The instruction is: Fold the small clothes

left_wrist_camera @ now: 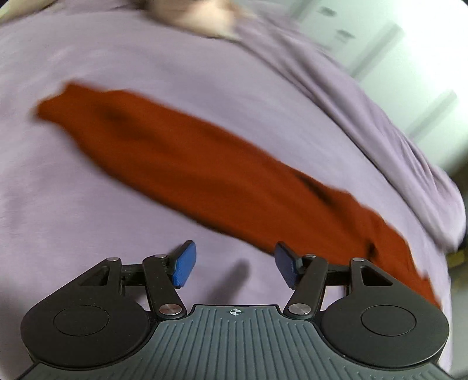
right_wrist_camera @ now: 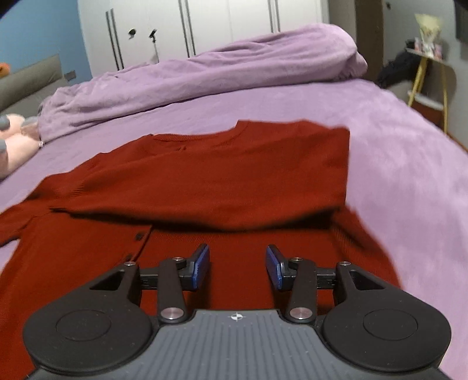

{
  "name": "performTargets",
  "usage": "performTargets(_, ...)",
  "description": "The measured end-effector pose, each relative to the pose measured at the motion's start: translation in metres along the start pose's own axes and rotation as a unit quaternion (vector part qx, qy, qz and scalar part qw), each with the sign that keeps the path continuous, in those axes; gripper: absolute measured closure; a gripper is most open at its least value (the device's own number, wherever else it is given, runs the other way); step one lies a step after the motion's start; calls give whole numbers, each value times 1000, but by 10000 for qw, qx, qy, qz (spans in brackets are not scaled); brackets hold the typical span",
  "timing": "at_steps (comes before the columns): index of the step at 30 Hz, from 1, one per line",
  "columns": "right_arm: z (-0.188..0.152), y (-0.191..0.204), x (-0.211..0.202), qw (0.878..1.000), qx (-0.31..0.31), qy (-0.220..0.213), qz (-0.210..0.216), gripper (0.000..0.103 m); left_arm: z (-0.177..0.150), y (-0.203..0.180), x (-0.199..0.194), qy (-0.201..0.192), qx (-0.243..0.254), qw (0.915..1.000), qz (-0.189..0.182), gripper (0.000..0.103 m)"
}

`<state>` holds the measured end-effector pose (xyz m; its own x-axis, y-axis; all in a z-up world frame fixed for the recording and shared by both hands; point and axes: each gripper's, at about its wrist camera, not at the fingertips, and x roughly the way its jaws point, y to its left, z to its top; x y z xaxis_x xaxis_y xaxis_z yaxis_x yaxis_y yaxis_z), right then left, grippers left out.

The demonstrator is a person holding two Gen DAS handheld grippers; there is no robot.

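A rust-red knitted cardigan (right_wrist_camera: 222,178) lies on the purple bed sheet (right_wrist_camera: 409,181), its upper part folded over the buttoned body. In the left wrist view it (left_wrist_camera: 190,155) shows as a long blurred red band across the sheet (left_wrist_camera: 87,219). My left gripper (left_wrist_camera: 235,266) is open and empty over bare sheet, just short of the cardigan's near edge. My right gripper (right_wrist_camera: 237,267) is open and empty, low over the cardigan's lower body.
A bunched purple duvet (right_wrist_camera: 204,76) lies across the far side of the bed. A pink plush toy (right_wrist_camera: 11,140) sits at the far left. White wardrobes (right_wrist_camera: 204,26) stand behind. A yellow-legged side table (right_wrist_camera: 430,76) stands at the right.
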<state>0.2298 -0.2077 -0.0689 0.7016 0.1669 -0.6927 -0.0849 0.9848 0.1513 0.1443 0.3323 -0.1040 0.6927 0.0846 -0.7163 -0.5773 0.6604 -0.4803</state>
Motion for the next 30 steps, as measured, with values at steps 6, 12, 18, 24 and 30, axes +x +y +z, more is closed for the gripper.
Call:
performTargets(6, -9, 11, -10, 9994, 331, 5, 118, 61, 32, 66, 14, -474, -1617, 9846, -462, 63)
performTargets(12, -9, 14, -9, 9990, 430, 60, 135, 61, 45, 96, 40, -577, -2720, 9576, -753, 94)
performTargets(18, -8, 11, -14, 9987, 486, 8, 122, 61, 52, 20, 17, -1028, -806, 9906, -399, 95)
performTargets(24, -8, 4, -21, 9976, 661, -133, 136, 61, 9, -161, -8, -1020, 2024, 9614, -1562, 95)
performTargets(30, -7, -4, -28, 9968, 763, -144, 205, 61, -97, -278, 37, -74, 3502, 9218, -1663, 60)
